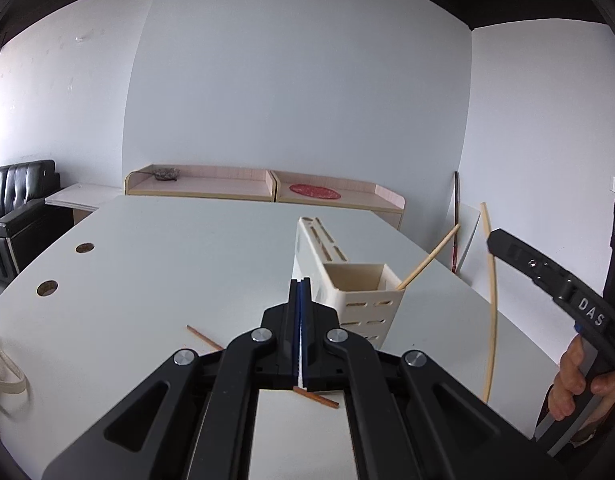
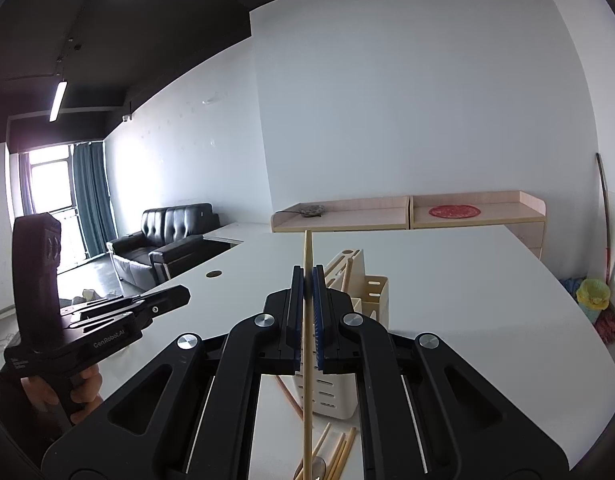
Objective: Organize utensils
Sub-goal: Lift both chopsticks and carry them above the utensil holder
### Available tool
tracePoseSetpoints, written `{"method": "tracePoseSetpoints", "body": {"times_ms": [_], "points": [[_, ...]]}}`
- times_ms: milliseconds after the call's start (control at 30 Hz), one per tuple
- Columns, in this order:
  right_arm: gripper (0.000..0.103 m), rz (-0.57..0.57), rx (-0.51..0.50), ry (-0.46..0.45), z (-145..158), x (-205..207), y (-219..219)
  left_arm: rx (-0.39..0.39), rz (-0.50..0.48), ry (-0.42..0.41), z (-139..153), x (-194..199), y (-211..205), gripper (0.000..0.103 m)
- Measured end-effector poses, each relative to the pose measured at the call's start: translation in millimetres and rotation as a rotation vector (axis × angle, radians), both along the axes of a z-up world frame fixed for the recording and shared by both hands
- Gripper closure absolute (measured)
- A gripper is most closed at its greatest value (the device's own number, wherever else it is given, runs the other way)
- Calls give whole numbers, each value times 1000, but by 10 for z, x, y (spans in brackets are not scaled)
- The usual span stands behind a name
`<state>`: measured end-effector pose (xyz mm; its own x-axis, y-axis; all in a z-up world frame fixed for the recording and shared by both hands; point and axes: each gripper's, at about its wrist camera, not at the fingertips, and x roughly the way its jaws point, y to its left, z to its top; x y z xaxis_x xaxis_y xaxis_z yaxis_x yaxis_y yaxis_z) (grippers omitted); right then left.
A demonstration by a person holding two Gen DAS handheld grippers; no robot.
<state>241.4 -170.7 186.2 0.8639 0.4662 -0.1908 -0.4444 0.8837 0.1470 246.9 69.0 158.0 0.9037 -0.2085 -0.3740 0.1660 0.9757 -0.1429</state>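
The right gripper [image 2: 306,280] clamps a pale chopstick [image 2: 307,340] held upright above the white table [image 2: 447,280]. The cream utensil holder [image 2: 373,300] stands at about one o'clock of its jaws, one chopstick already leaning inside. The left gripper [image 1: 300,292] is clenched on nothing. Best to centre the tip over the open compartment, lower, then release.

Looks like a sparsely furnished office or studio room, not a real kitchen. Plain white walls, a black ceiling with strip lights [image 2: 60,100], and a big white counter [image 2: 447,280] with cable grommet holes [image 1: 47,288] (desk-style, basically). A black leather sofa [image 2: 167,236] sits by a bright window with teal curtains [image 2: 89,200], low pale wood cabinets [image 2: 407,210] line the back wall, and a mop [image 2: 607,320] leans in the corner.
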Motion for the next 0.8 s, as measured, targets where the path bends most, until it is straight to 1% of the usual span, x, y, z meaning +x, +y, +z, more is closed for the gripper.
{"method": "tracePoseSetpoints", "body": {"times_ms": [100, 200, 267, 333, 400, 567, 667, 733, 800], "points": [[99, 0, 4, 8, -35, 10, -18, -10, 22, 76, -134, 151, 104, 103], [99, 3, 13, 10, -66, 3, -51, -22, 56, 159, -271, 354, 226, 93], [99, 5, 21, 11, -84, 12, -71, -40, 72, 222, -371, 514, 318, 84], [99, 8, 25, 15, -109, 14, -72, -53, 91, 296, -489, 690, 400, 80], [99, 13, 31, 17, -136, 14, -91, -68, 116, 366, -615, 855, 476, 80], [99, 24, 60, 43, -191, 35, -140, -144, 183, 503, -949, 1271, 652, 73], [99, 34, 70, 51, -214, 26, -164, -229, 199, 607, -1198, 1518, 753, 73], [99, 31, 65, 49, -231, 15, -183, -276, 231, 636, -1305, 1618, 811, 73], [99, 32, 66, 52, -234, 1, -194, -297, 254, 646, -1360, 1681, 833, 73]]}}
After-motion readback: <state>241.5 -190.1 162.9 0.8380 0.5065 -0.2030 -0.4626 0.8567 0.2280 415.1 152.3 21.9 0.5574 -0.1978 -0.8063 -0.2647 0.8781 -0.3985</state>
